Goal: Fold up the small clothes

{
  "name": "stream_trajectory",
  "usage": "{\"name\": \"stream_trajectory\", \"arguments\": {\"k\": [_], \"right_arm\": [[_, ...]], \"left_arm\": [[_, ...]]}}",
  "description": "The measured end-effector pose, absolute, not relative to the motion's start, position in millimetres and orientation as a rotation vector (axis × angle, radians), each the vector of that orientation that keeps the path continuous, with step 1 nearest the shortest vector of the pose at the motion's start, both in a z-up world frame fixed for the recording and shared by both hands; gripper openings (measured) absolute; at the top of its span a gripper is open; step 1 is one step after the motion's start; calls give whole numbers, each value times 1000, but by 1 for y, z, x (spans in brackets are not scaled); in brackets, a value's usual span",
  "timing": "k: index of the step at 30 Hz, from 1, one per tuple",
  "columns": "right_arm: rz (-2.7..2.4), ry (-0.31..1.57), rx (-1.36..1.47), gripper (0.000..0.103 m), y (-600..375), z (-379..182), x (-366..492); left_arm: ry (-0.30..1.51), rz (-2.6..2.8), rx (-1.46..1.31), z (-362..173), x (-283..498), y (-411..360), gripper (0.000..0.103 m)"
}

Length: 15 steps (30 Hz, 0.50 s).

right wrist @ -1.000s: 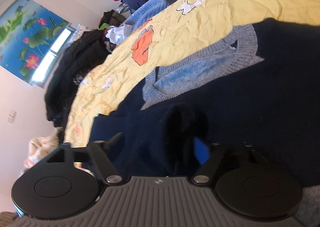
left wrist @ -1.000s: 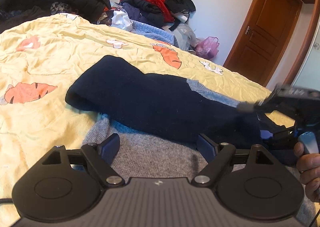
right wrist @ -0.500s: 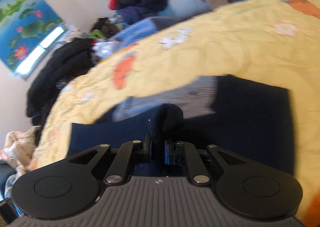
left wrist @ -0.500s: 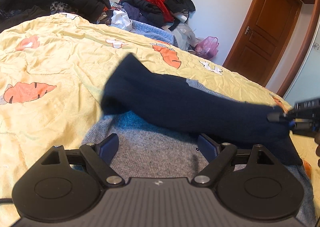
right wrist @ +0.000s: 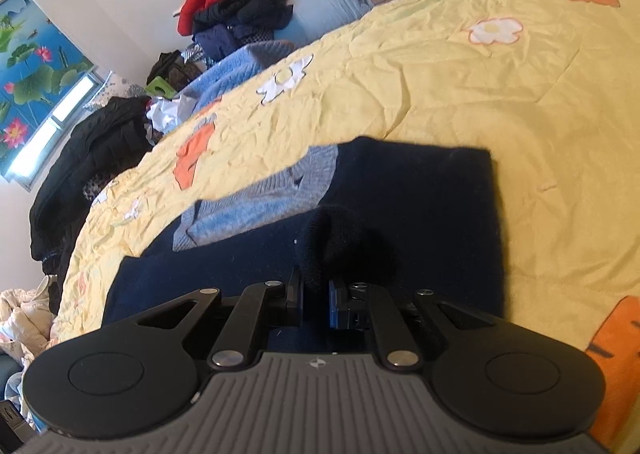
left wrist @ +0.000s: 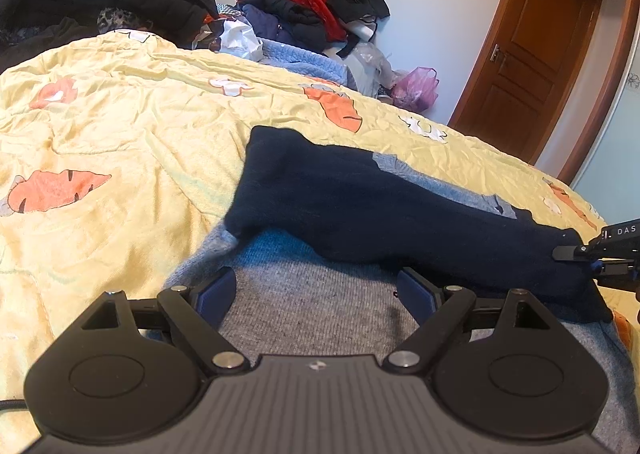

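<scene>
Sweater (right wrist: 420,213) fold pinched in right gripper (right wrist: 316,294)

The left tongs (left wrist: 316,290) stand wide apart over the grey part of a sweater (left wrist: 312,306) on a yellow quilt (left wrist: 120,141). A navy sleeve (left wrist: 360,205) lies across the sweater, its right end pinched in the right tongs (left wrist: 592,258) at the frame's edge. Behind the bed sit a clothes pile (left wrist: 312,1), a pink bag (left wrist: 416,89) and a brown door (left wrist: 532,45).
</scene>
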State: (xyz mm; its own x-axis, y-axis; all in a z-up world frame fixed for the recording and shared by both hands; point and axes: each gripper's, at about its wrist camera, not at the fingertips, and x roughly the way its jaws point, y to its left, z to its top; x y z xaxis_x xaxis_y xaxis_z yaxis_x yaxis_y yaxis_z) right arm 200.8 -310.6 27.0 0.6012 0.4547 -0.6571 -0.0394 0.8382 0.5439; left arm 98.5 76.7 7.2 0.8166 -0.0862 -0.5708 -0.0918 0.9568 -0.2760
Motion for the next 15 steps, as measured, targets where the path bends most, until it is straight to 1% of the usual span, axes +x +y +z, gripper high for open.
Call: {"name": "stream_trajectory", "arguments": {"k": [5,7,8,9,10,13,14,15], "right_arm": [[266,910,557,20,-328,15,200],[280,907,556,26,-327,13,198],[288,907,575,32,-329,15,198],[294,909,598,41,-331,19,198],[304,894,614,44,-335,24,199],[337,827,562,46,-339,48,208],[342,826,526,46,-338,54,216],[341,827,483,46,-335,59,226]], "left_arm": [[620,0,-296,7,99,76,90],[621,6,-285,9,98,75,90],[614,1,-263,13,95,73,90],[603,-12,-223,20,93,71,90],[582,-31,-187,30,92,70,90],[466,-84,-149,66,98,74,92],[449,-88,-130,77,110,75,97],[449,-96,-113,86,127,77,100]]}}
